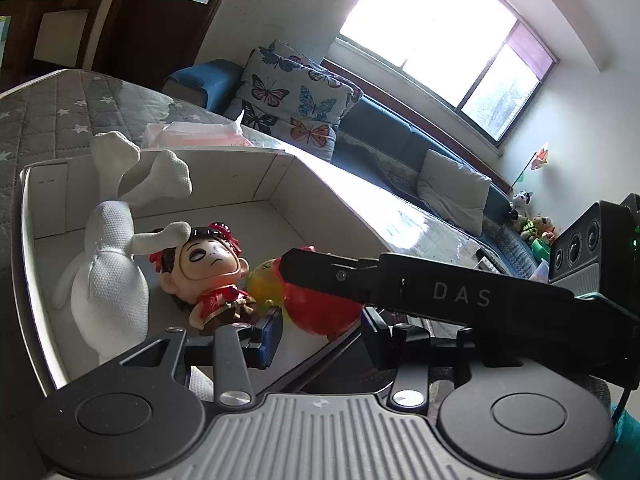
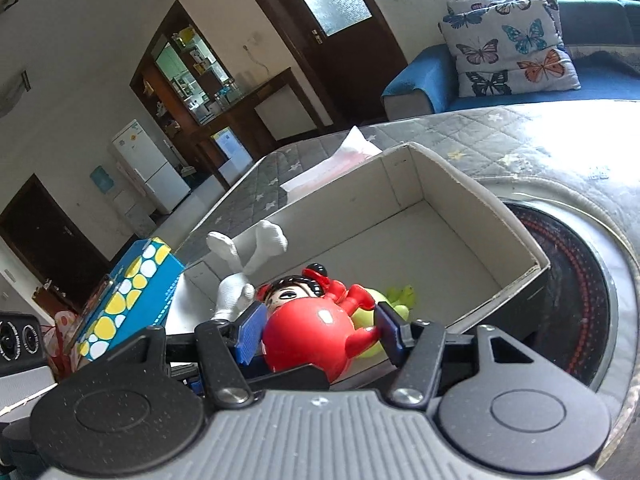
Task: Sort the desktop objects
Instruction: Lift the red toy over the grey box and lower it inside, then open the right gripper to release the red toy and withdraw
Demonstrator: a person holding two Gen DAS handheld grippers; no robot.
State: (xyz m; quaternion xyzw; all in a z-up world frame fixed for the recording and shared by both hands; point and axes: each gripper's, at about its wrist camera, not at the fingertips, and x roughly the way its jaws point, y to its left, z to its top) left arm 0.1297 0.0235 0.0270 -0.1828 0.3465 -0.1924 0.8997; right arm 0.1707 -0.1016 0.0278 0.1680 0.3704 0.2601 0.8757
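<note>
Glossy round red toy [image 2: 312,336] between blue pads [image 2: 250,332]

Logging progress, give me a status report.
Right gripper shut on red toy over box. Left gripper open, empty. Doll, white plush already inside.

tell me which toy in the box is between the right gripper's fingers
The round red toy, sitting between the right gripper's blue pads. The white plush and the black-haired doll lie farther inside the box, untouched.
</note>
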